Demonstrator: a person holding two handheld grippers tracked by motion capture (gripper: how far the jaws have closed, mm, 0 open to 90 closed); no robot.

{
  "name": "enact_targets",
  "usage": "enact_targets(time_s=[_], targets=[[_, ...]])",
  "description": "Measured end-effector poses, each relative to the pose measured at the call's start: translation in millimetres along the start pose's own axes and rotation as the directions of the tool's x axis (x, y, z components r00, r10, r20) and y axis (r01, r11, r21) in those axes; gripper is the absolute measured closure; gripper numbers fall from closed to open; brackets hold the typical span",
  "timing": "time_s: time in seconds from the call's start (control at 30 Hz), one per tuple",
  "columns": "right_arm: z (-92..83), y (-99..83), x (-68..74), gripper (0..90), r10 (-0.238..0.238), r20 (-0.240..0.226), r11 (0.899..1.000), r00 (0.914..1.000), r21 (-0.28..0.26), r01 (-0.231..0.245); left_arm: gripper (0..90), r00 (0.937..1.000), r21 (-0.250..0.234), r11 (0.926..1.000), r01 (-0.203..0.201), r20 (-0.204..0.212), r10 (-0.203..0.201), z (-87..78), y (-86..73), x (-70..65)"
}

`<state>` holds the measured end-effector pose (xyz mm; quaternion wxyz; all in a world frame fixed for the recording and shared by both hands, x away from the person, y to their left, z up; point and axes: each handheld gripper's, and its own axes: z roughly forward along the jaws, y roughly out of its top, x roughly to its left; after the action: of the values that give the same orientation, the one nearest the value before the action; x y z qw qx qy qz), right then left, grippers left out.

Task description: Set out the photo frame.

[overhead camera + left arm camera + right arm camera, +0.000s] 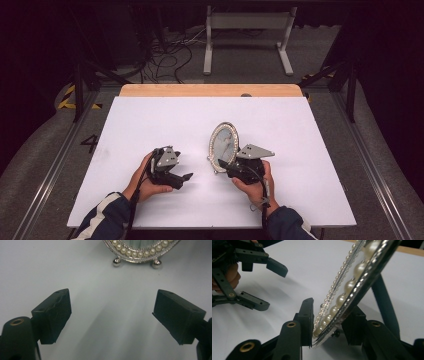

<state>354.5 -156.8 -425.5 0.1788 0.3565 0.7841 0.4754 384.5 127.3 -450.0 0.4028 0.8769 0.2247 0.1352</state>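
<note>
A: Frame (223,145) status?

B: One oval frame, pearl-rimmed, standing on the table (150,120) just right of centre. Long axis near vertical, tilted a bit back. In the high view its face points toward the person and slightly left.

A: Feet?

B: Two small ball feet show in the left gripper view, both on the table top. A dark strut props it from behind in the right gripper view.

A: Right gripper (223,164)?

B: Clamped on the frame's lower edge. In the right gripper view one pad sits on the pearl front, the other on the back, with the rim sandwiched between. The frame rises up and away from the jaws at a slant.

A: Left gripper (187,176)?

B: Released, holding nothing. Jaws spread wide over bare table. It is aimed at the frame: in its own view the frame's bottom rim (136,251) is straight ahead, centred between the jaws and well clear of them.

A: Gap between the two?

B: Left gripper sits near the frame's left side, apart from it, no contact. In the right gripper view, the left gripper (275,286) shows at upper left, jaws parted.

A: Counts?

B: One frame, two grippers, two hands, one table.
</note>
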Motion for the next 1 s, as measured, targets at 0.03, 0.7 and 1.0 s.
enact_targets(time_s=[0.03,0.7,1.0], targets=[[-1.2,0.9,-0.4,63.2,-0.003,0.004,1.0,1.0,-0.012,0.003,15.3,1.0,0.003,1.0,-0.006,0.002,0.006,1.7,2.4,1.1],[11.3,-0.4,-6.5,74.3,0.022,-0.016,1.0,0.9996,-0.005,-0.022,13.9,0.9997,-0.037,0.9991,-0.02,0.014,0.02,34.4,30.3,3.0],[9.5,1.3,-13.3,74.6,0.007,-0.064,1.0,0.9979,0.015,-0.007,14.0,0.9989,-0.039,0.999,-0.021,0.041,0.022,44.4,37.1,1.6]])
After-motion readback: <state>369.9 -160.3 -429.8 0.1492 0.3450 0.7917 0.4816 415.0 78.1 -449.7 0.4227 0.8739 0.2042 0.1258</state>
